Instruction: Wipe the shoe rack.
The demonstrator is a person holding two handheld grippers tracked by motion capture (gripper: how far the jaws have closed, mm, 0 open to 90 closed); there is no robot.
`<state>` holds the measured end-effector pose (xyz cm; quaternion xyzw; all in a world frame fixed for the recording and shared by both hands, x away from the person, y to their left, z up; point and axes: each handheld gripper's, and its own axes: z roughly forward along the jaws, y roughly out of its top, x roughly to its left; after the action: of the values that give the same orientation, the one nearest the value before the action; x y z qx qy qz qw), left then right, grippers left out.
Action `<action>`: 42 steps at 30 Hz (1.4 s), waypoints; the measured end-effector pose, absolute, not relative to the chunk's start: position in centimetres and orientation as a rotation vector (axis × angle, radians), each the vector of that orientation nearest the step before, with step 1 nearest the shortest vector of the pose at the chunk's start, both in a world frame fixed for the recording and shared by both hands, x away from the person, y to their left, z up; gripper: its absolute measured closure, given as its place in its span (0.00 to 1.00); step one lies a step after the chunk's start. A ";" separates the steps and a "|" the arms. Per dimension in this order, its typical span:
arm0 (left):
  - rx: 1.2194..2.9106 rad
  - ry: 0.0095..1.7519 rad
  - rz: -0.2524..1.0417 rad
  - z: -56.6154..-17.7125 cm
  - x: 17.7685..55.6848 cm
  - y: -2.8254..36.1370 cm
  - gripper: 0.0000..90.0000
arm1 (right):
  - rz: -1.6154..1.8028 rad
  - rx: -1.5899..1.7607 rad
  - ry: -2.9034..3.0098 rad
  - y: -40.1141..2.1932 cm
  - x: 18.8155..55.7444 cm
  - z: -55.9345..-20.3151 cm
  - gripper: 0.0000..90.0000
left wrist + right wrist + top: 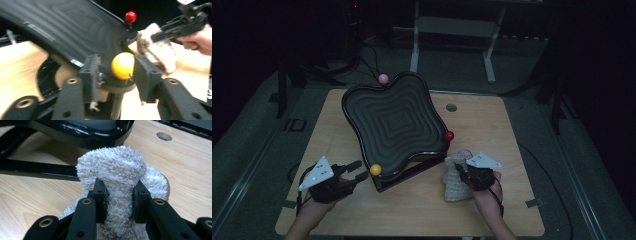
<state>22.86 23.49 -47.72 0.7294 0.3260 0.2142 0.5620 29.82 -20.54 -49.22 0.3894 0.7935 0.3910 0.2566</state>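
Gripping a white terry cloth (117,182) in the right gripper (119,200), jaws pinched tight on a raised fold of it, pile bulging above and to either side of the pads. Resting the remainder of the cloth on the wooden table (492,210), bunched under and behind the fingers. Sitting just beyond the fingertips: the glossy black edge of the wavy tray (82,135) and its black base bar (37,167). Lying farther off, past the right-hand finger: a round hole in the tabletop (164,136).

Bracketing a yellow ball knob (123,65) with the left gripper (117,72), jaws partway apart. Pressing against the knob's side with the right-hand finger (145,72); standing a little clear of it with the left-hand finger (90,75), a narrow gap between pad and ball. Whether the knob is actually clamped: cannot tell. Sitting atop a stem at the tray's near corner, right between the fingertips. Rising behind the fingers: the black ridged tray (394,122), tilted, its concentric ripples blurred.

Standing beyond the right-hand finger: a red ball knob (130,17) at another corner of the tray, with the cloth and the other gripper just beside it. Perching at the tray's far corner, well apart from both grippers: a pink ball knob (383,78).
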 end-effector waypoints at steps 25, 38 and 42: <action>1.904 0.923 0.521 -54.7 24.9 19.2 0.99 | 1.132 1.093 2.140 -22.3 28.2 -48.8 0.78; 1.870 0.876 0.501 -55.0 24.4 17.4 0.99 | 1.146 1.104 2.151 -23.1 27.2 -49.5 0.78; 1.873 0.858 0.485 -54.8 24.4 16.4 0.99 | 1.152 1.099 2.148 -23.3 26.8 -49.3 0.78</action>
<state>24.38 16.40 -54.84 0.7714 0.3532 0.1996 0.4903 26.78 -23.30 -49.27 0.4000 0.7814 0.4191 0.2319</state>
